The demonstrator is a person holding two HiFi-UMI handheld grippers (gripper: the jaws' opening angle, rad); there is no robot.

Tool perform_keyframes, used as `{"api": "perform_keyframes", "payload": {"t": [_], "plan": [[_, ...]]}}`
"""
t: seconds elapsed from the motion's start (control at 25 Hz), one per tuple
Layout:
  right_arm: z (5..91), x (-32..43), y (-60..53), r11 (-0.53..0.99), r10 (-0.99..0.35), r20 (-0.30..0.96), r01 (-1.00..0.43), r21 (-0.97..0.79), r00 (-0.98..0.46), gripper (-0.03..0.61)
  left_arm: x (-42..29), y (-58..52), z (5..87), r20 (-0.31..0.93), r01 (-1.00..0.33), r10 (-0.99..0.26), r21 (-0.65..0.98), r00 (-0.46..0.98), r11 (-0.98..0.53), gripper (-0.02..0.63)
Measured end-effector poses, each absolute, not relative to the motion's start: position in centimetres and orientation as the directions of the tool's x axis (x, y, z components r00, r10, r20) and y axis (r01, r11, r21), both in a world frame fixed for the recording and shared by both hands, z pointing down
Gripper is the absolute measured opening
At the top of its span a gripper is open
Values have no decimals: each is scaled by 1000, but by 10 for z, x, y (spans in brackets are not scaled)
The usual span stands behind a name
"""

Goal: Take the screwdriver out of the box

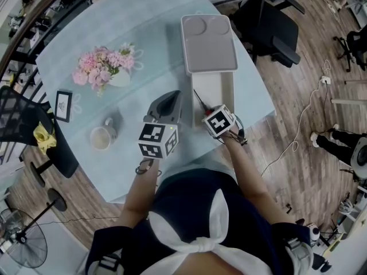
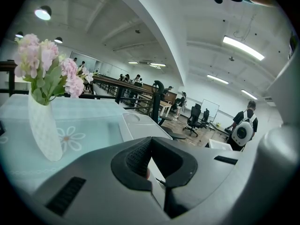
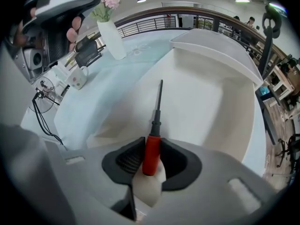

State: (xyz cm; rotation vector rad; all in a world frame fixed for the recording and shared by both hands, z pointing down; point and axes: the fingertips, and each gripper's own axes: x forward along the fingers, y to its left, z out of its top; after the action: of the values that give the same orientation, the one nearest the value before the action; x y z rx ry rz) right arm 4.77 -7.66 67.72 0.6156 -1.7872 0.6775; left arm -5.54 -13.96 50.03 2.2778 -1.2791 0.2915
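I see the table (image 1: 143, 33) in front of me, and the box (image 1: 228, 93) sits on its right side, near my edge. The lid (image 1: 208, 42) lies just behind the box, further from me. The screwdriver (image 3: 152, 139) is in the box, and its handle end sits between the jaws of the right gripper (image 3: 150, 161) at the near end. The left gripper (image 1: 166, 105) is just left of the box, above the table. The flowers (image 1: 103, 66) stand left of the lid. The mug (image 1: 102, 136) is nearer to me, left of the left gripper. A small frame (image 1: 63, 105) lies further left, by the table's edge. A chair (image 1: 275, 30) stands on the floor behind the table, to the right.
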Motion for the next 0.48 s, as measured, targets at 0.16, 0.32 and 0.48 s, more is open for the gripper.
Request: {"api": "perform_keyframes", "payload": {"t": [0.16, 0.32, 0.48], "plan": [[677, 50, -79, 681, -91, 951, -715, -158, -297, 97, -59, -139, 499, 417, -846, -738, 321, 530, -425, 15], [676, 48, -81, 686, -102, 948, -711, -154, -303, 95, -62, -139, 498, 417, -849, -742, 319, 525, -422, 17], [675, 54, -80, 663, -109, 954, -736, -140, -280, 95, -64, -138, 496, 416, -850, -744, 320, 523, -419, 17]]}}
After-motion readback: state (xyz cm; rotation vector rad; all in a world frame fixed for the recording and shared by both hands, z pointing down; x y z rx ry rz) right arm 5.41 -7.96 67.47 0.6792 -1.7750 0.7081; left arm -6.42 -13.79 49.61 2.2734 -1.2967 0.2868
